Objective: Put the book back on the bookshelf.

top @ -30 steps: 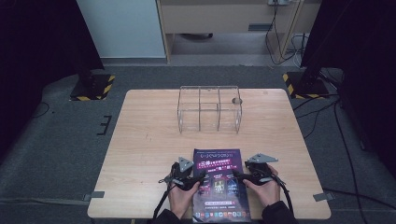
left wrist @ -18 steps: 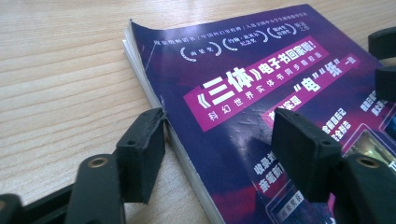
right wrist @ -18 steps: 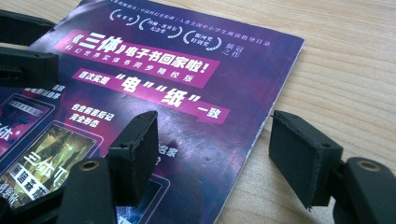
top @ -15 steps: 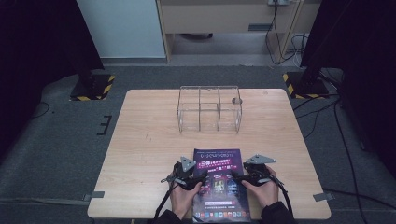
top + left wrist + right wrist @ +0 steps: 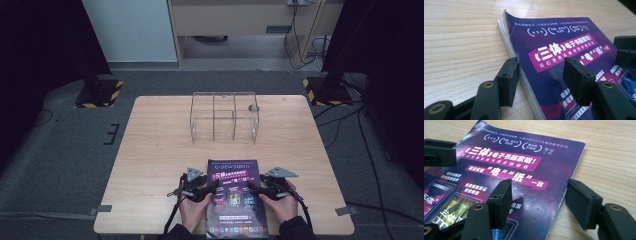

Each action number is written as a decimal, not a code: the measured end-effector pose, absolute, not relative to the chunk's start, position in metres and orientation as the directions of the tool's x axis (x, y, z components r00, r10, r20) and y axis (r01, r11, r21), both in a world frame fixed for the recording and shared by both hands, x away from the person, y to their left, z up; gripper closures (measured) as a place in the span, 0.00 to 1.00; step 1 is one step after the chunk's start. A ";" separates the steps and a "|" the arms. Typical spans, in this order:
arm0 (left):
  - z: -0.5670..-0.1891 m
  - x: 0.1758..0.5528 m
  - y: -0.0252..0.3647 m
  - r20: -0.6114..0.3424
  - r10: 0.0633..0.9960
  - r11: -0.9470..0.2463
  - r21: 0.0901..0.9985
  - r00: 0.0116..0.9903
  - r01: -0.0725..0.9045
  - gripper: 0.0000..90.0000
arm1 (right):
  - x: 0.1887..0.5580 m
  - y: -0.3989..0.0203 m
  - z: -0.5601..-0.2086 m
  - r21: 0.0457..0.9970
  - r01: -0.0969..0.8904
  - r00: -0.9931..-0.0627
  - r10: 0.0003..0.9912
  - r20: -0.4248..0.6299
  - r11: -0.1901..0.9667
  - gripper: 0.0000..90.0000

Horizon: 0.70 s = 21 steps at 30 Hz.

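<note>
The book (image 5: pixel 233 197) is a thin paperback w/ a glossy purple cover, lying flat and face up on the tabletop (image 5: pixel 160 150), near the front edge where the person sits, between the two hands. I judge it light but floppy: the page block is thin, and the far corner of the cover already curls up a little in the left gripper view (image 5: pixel 506 15), so it will bend or sag if it is lifted by one side only. The glossy cover looks slippery for rubber pads, and the paper can crease easily, so a hard pinch on the cover alone is probably not good. Best place to hold, I think, is the two long edges, approx. at mid length, pinching the whole thickness from both sides at once. Its long axis runs away from the person toward the clear wire-frame rack (image 5: pixel 223 117) at the far middle of the tabletop; the title text reads upright from the person's side, so the top of the book points to the rack. The left gripper (image 5: pixel 540 67) has its jaws apart and straddling the left long edge, one pad touching the page edge, the other over the cover; they have just been closing but do not pinch yet. The right gripper (image 5: pixel 544 192) also has jaws apart, straddling the right long edge, just closing a bit, no grip yet.
</note>
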<state>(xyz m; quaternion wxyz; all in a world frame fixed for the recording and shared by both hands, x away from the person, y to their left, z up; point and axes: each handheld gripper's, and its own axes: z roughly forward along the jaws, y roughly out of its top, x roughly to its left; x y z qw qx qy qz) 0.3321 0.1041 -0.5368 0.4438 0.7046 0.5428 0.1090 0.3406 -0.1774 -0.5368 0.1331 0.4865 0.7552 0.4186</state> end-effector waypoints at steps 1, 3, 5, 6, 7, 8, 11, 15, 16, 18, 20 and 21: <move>-0.537 0.332 0.104 -0.331 0.861 -0.014 0.744 0.387 0.668 0.51 | 0.341 -0.178 -0.537 0.763 0.622 -0.492 0.845 0.209 0.174 0.43; -0.537 0.332 0.105 -0.334 0.861 -0.009 0.743 0.383 0.669 0.51 | 0.341 -0.179 -0.537 0.763 0.626 -0.488 0.844 0.221 0.162 0.43; -0.537 0.332 0.106 -0.349 0.856 0.008 0.745 0.381 0.666 0.51 | 0.341 -0.179 -0.537 0.761 0.631 -0.484 0.843 0.233 0.152 0.43; -0.537 0.331 0.106 -0.353 0.854 0.011 0.746 0.382 0.666 0.51 | 0.341 -0.179 -0.537 0.762 0.632 -0.480 0.844 0.237 0.145 0.43; -0.537 0.331 0.107 -0.360 0.851 0.017 0.748 0.383 0.664 0.51 | 0.341 -0.179 -0.537 0.761 0.633 -0.477 0.845 0.242 0.140 0.43; -0.537 0.331 0.108 -0.362 0.849 0.019 0.750 0.386 0.662 0.51 | 0.341 -0.180 -0.537 0.762 0.631 -0.481 0.843 0.241 0.142 0.43; -0.536 0.330 0.109 -0.375 0.840 0.034 0.759 0.394 0.650 0.51 | 0.341 -0.180 -0.538 0.761 0.634 -0.479 0.842 0.247 0.137 0.43; -0.530 0.328 0.112 -0.422 0.806 0.076 0.769 0.415 0.635 0.52 | 0.342 -0.180 -0.538 0.760 0.637 -0.475 0.841 0.258 0.127 0.43; -0.529 0.328 0.112 -0.432 0.796 0.082 0.770 0.424 0.632 0.52 | 0.342 -0.181 -0.538 0.760 0.637 -0.480 0.838 0.259 0.130 0.43; -0.528 0.327 0.111 -0.437 0.785 0.084 0.777 0.439 0.624 0.51 | 0.342 -0.181 -0.538 0.760 0.638 -0.478 0.838 0.263 0.125 0.43; -0.527 0.325 0.110 -0.437 0.777 0.083 0.784 0.453 0.615 0.51 | 0.342 -0.181 -0.538 0.759 0.640 -0.473 0.839 0.268 0.118 0.43; -0.527 0.325 0.109 -0.443 0.770 0.085 0.785 0.459 0.614 0.51 | 0.342 -0.182 -0.538 0.760 0.639 -0.475 0.838 0.267 0.120 0.43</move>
